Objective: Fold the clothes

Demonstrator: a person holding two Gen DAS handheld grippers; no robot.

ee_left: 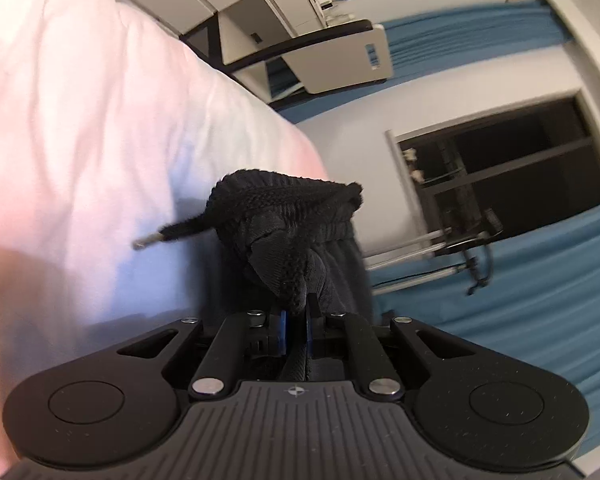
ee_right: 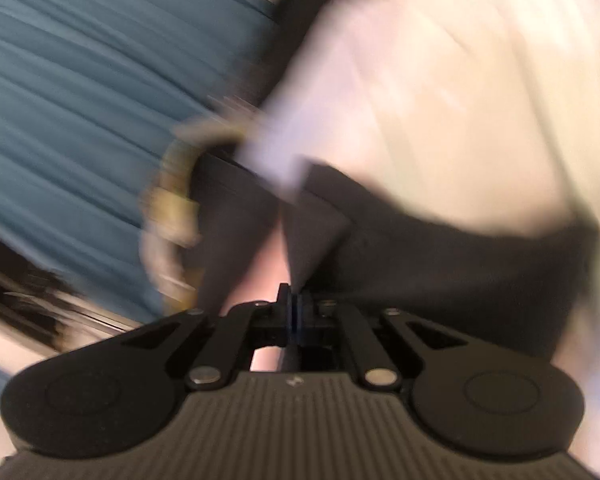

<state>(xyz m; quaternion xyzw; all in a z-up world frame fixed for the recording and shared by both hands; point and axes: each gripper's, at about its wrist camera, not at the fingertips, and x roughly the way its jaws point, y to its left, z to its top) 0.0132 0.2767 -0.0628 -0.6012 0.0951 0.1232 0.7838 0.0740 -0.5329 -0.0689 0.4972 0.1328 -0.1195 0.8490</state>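
Observation:
A black knit garment (ee_left: 288,220) with a ribbed, gathered waistband hangs bunched in front of my left gripper (ee_left: 296,312), which is shut on a fold of it. A drawstring with a metal tip (ee_left: 168,236) sticks out to the left over the white bed sheet (ee_left: 100,120). The right wrist view is blurred. In it, my right gripper (ee_right: 294,304) is shut, and a pointed corner of the black garment (ee_right: 420,248) runs down into its pads. The rest of that fabric stretches away to the right across the white bed (ee_right: 440,100).
Blue curtains (ee_left: 540,280) hang beside a dark window (ee_left: 500,168), and a chair with a black armrest (ee_left: 332,36) stands past the bed. In the right wrist view there is a blue curtain (ee_right: 80,100) on the left and a blurred yellowish curved object (ee_right: 172,200) near the fabric.

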